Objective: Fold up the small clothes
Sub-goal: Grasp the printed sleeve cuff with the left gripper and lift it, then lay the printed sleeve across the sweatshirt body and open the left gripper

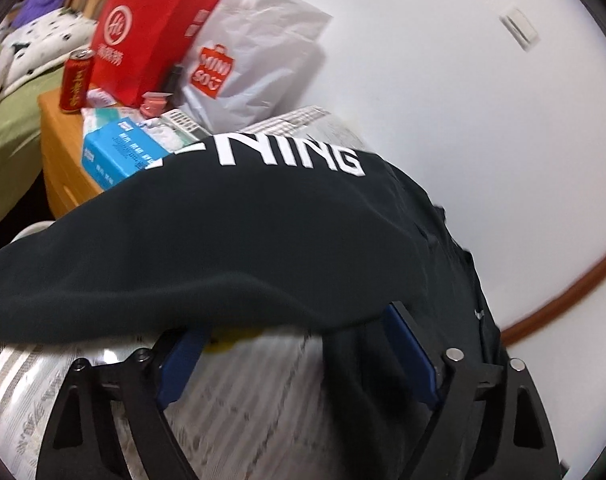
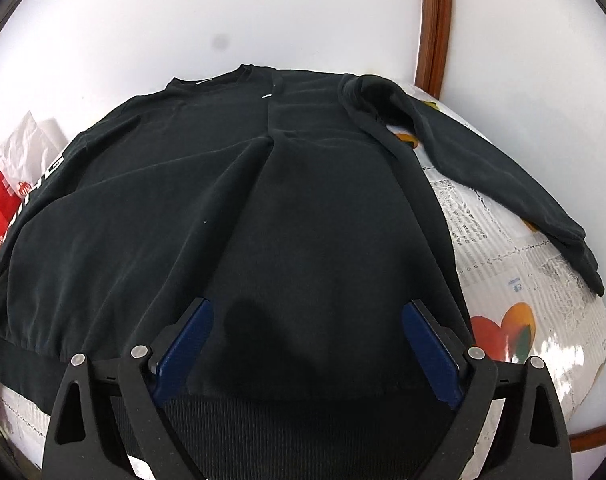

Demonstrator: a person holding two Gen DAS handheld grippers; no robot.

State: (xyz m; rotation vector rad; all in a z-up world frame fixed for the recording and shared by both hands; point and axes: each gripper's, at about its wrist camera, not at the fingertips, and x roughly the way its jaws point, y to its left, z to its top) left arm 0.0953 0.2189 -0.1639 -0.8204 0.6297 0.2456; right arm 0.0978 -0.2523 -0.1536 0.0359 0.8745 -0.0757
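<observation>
A black sweatshirt (image 2: 231, 200) lies spread flat on a table covered with a printed cloth (image 2: 515, 264). Its collar points away, and one sleeve (image 2: 483, 168) stretches off to the right. In the left wrist view the other sleeve (image 1: 207, 240), with white letters on it, crosses the picture. My left gripper (image 1: 297, 322) is at this sleeve's near edge. Its blue pads (image 1: 181, 364) stand wide apart, with the sleeve edge draped over their tips, and it is open. My right gripper (image 2: 307, 306) hovers over the ribbed bottom hem (image 2: 303, 424), open, with cloth lying between the fingers but not pinched.
Behind the sleeve a wooden cabinet (image 1: 59, 128) carries a red paper bag (image 1: 147, 36), a white shopping bag (image 1: 247, 60), a red can (image 1: 75, 80) and a blue box (image 1: 119, 152). A bed with a green sheet (image 1: 7, 136) is at far left. A white wall with brown trim (image 2: 435, 20) is behind the table.
</observation>
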